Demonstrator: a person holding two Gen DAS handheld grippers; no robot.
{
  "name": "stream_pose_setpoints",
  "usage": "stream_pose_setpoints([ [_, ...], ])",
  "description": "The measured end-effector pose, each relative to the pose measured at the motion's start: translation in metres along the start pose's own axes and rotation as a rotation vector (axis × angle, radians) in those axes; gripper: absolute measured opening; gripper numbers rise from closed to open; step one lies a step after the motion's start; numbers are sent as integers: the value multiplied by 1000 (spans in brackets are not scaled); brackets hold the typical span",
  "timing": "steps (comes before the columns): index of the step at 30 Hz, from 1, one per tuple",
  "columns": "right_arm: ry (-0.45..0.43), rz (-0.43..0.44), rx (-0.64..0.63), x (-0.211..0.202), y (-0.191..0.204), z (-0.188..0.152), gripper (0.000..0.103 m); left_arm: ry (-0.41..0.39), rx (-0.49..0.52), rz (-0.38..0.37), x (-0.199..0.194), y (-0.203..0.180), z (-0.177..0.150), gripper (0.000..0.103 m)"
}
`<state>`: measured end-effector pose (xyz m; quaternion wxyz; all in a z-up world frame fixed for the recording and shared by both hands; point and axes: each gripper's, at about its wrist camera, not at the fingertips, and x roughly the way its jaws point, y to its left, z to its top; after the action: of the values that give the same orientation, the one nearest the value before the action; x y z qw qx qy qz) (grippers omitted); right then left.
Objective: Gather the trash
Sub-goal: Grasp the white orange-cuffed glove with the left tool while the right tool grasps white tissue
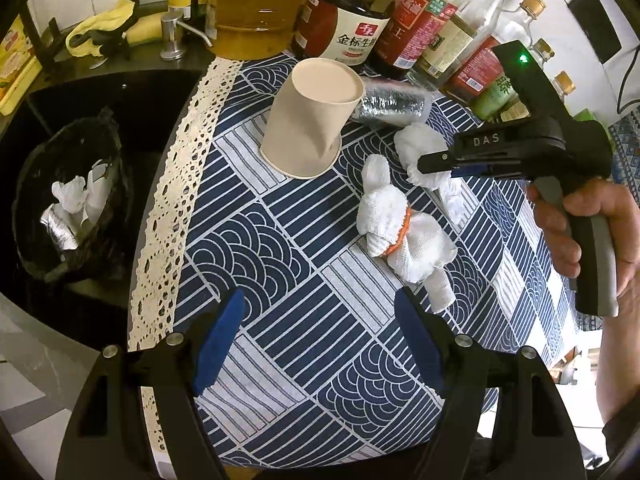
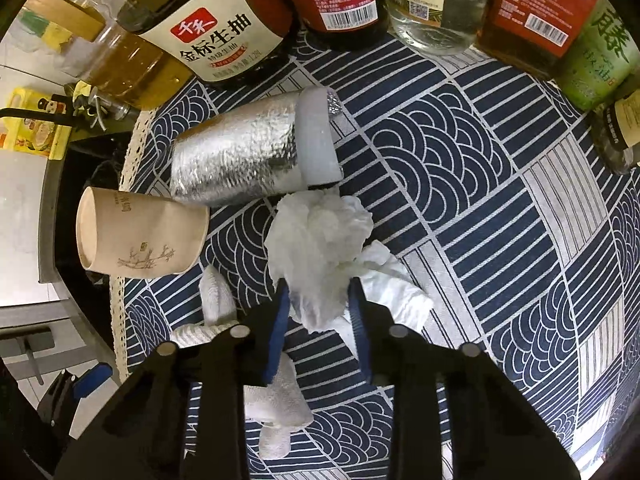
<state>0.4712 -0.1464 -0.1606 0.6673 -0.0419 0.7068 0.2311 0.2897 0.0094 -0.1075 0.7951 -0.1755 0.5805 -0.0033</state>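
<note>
Clamping a crumpled tissue (image 2: 316, 248), the right tool (image 2: 318, 300) sits narrow on it, low over the desk (image 1: 280, 320). Left tool (image 1: 320, 320) hangs wide, empty.

Done: the bin bag (image 1: 68, 200) beside the desk already holds tissue and a foil piece.

Left: paper cup (image 1: 312, 116), foil roll (image 2: 240, 160), second tissue wad (image 1: 400, 224) with orange bits.

Writing: "DAS" on the right tool body; soy sauce bottle (image 2: 216, 36) reads 金标生抽.
</note>
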Motion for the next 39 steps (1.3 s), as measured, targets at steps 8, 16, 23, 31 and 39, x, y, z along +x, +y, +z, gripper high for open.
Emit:
stream_pose_setpoints([
  [8,-32,55,13,-25,-14,-15,24,18,46,3,9,-14,11,84],
  [16,-87,121,41,-61,-33,-46,24,29,106,-7,21,-37,29,86],
  [23,-137,144,89,-86,-58,-78,24,77,160,-4,51,-57,44,86],
  [31,-157,161,159,-93,-86,-107,24,136,182,-11,77,-67,54,86],
  [39,-156,167,192,-91,-98,-116,24,188,240,1,97,-86,52,86],
])
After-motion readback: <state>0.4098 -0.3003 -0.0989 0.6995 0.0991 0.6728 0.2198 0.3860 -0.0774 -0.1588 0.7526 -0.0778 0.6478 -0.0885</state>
